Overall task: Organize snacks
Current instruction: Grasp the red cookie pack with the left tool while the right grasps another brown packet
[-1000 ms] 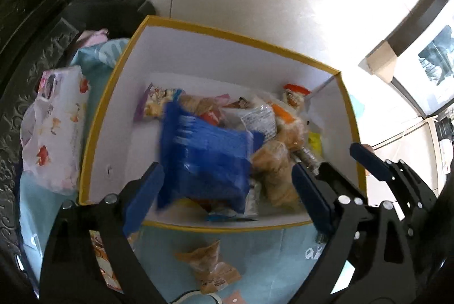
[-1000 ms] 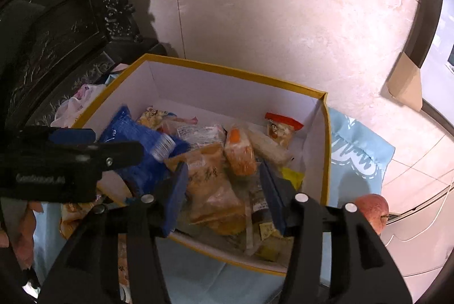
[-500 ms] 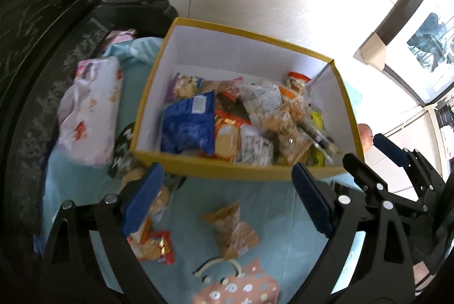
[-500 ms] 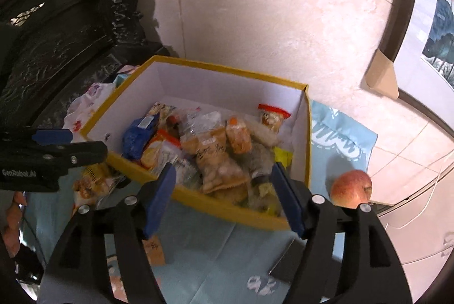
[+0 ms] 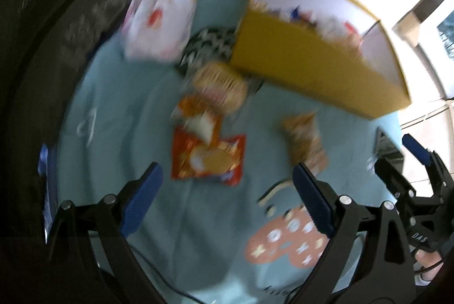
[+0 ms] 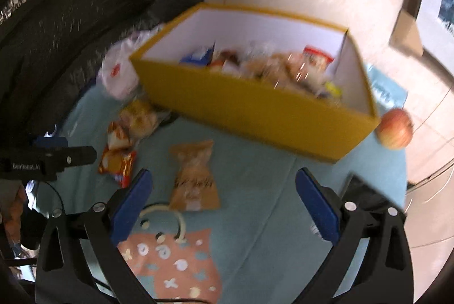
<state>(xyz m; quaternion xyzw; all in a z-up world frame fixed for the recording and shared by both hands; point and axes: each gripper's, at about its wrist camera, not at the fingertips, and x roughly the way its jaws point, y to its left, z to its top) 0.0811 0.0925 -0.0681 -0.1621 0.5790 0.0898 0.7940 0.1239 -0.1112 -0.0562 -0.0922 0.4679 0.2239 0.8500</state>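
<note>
A yellow box (image 6: 255, 108) with white inner walls holds several snack packets; it also shows in the left wrist view (image 5: 317, 65). On the light blue cloth lie a red-orange biscuit packet (image 5: 208, 159), a clear bag of round pastries (image 5: 220, 84) and a tan snack bag (image 6: 194, 176), also seen in the left wrist view (image 5: 305, 139). My left gripper (image 5: 227, 199) is open and empty above the cloth, just short of the red-orange packet. My right gripper (image 6: 224, 204) is open and empty, with the tan bag between its fingers' lines.
A white tissue pack (image 5: 160, 14) lies left of the box. A red apple (image 6: 394, 128) sits at the box's right corner. A pink pouch with white dots (image 6: 176, 261) lies near the front. A dark flat object (image 6: 360, 190) lies at right. Dark carved furniture (image 6: 56, 20) stands at left.
Both grippers have pulled back from over the box and lowered toward the cloth. The blue packet the left gripper released lies in the box. Both views are motion-blurred.
</note>
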